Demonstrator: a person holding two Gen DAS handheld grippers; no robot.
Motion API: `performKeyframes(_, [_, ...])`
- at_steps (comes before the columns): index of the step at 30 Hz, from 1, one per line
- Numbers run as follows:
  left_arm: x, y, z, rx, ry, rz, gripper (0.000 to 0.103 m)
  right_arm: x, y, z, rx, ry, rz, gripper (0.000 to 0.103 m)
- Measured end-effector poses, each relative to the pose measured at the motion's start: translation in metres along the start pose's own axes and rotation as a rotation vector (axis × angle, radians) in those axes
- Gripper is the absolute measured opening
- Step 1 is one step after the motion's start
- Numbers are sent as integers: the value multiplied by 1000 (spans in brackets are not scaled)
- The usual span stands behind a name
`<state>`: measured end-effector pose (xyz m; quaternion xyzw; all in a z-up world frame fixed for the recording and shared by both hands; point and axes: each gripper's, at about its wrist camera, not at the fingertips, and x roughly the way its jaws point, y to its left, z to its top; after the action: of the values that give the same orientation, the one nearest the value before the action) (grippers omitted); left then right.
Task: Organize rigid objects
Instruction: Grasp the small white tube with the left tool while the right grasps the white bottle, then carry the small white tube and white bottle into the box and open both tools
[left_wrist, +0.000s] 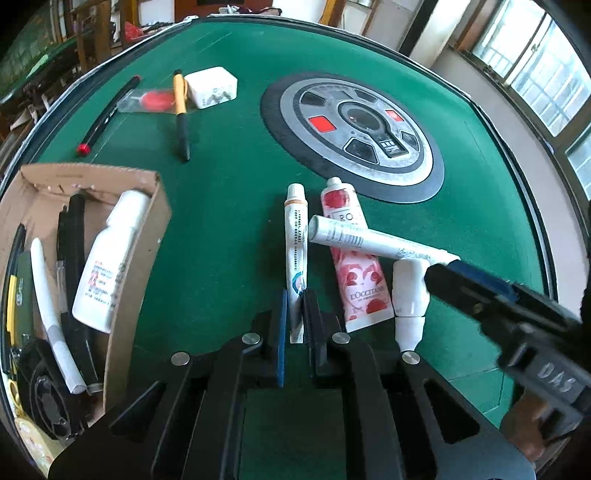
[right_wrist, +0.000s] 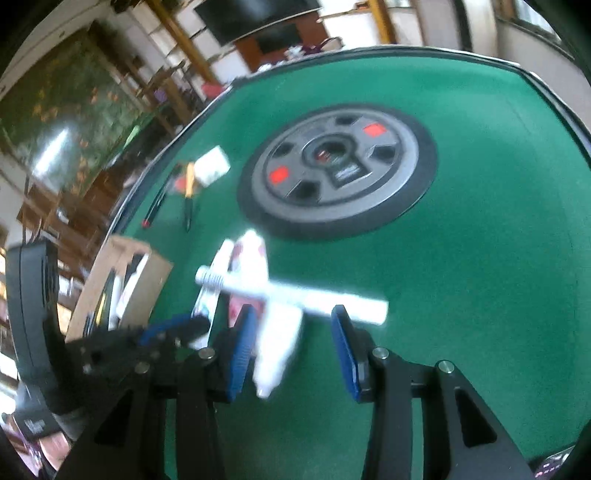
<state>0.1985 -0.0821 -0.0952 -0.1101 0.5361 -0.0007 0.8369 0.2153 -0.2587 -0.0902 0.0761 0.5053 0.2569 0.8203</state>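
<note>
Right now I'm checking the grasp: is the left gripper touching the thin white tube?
Touching. The left wrist view shows the left gripper closed on the thin white tube's crimped end.

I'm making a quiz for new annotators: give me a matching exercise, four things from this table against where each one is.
Things:
1. thin white tube
2. white bottle
3. pink floral tube
4. orange pen

Places:
A. inside the cardboard box
B. far side of the table, beside a white block
C. pinched in the left claw
D. under a long white tube

Pairs: 1-C, 2-A, 3-D, 4-B
</note>
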Motion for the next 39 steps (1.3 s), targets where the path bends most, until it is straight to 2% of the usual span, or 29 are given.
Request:
performKeyframes(5, [-8, 8, -14, -10, -2, 0, 7, 20, 13, -6, -39, 75, -29, 29])
performKeyframes(10, [-25, 22, -46, -23, 25, -23, 7, 23, 19, -8, -65, 67, -68, 27])
performKeyframes(15, [-29, 21, -66, -5, 99, -84, 7, 22, 20, -9, -67, 59, -74, 27])
performKeyframes(17, [-29, 21, -62, -5, 87, -67, 16, 21, 22, -10, -74, 56, -75, 27])
performKeyframes(19, [-29, 19, -56, -7, 70, -60, 35, 21, 21, -11, -69, 53, -68, 27])
performKeyframes(20, [-29, 18, -54, 1, 63, -56, 36, 20, 20, -10, -65, 53, -63, 27])
performKeyframes(24, [-23, 9, -42, 47, 48, -6, 36, 20, 19, -10, -54, 50, -56, 27])
performKeyframes(26, [-20, 8, -39, 55, 35, 22, 33, 20, 19, -10, -55, 49, -56, 27])
performKeyframes(27, [-18, 8, -38, 61, 30, 33, 17, 19, 19, -10, -54, 49, -54, 27])
performKeyframes(28, [-18, 9, -38, 54, 18, 47, 10, 18, 19, -10, -50, 44, -55, 27])
performKeyframes(30, [-18, 13, -40, 45, 5, 43, 10, 13, 18, -10, -42, 21, -40, 26])
performKeyframes(35, [-34, 28, -57, 8, -36, -17, 10, 0, 29, -11, -69, -45, 88, 26])
performKeyframes(39, [-61, 36, -64, -12, -112, -19, 9, -3, 44, -15, -121, -74, 172, 26])
